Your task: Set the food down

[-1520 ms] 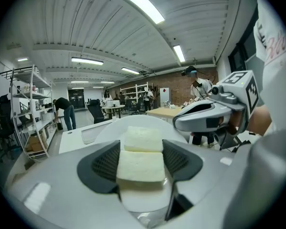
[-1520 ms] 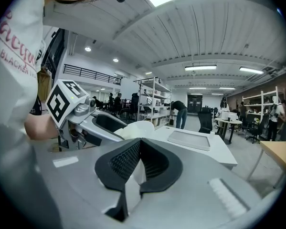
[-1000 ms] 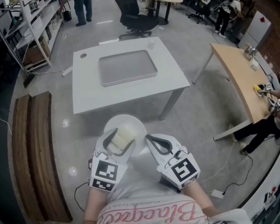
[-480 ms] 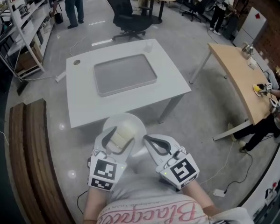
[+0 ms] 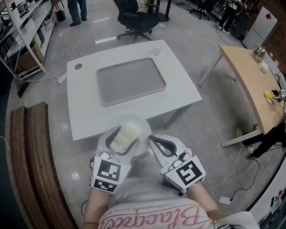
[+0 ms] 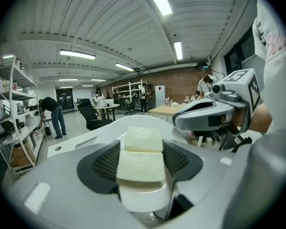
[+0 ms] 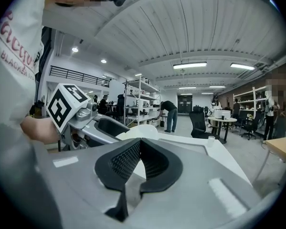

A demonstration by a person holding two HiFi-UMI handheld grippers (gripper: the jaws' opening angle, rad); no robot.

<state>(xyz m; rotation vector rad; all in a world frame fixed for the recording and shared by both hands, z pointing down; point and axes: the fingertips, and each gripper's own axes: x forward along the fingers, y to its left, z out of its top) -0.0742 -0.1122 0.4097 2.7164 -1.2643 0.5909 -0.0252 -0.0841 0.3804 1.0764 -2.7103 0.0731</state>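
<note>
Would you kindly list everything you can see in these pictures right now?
white table: one, white, ahead
tray: one, grey, on the white table
cup: one, clear, table's far corner
office chair: one, black, beyond the table
wooden desk: one, tan, right
shelves: one unit, white, far left
plate: one, white, under the food
food: seemingly two blocks, cream, between the left jaws
left gripper: one, grey, shut on the food
right gripper: one, grey, shut, beside the plate
</note>
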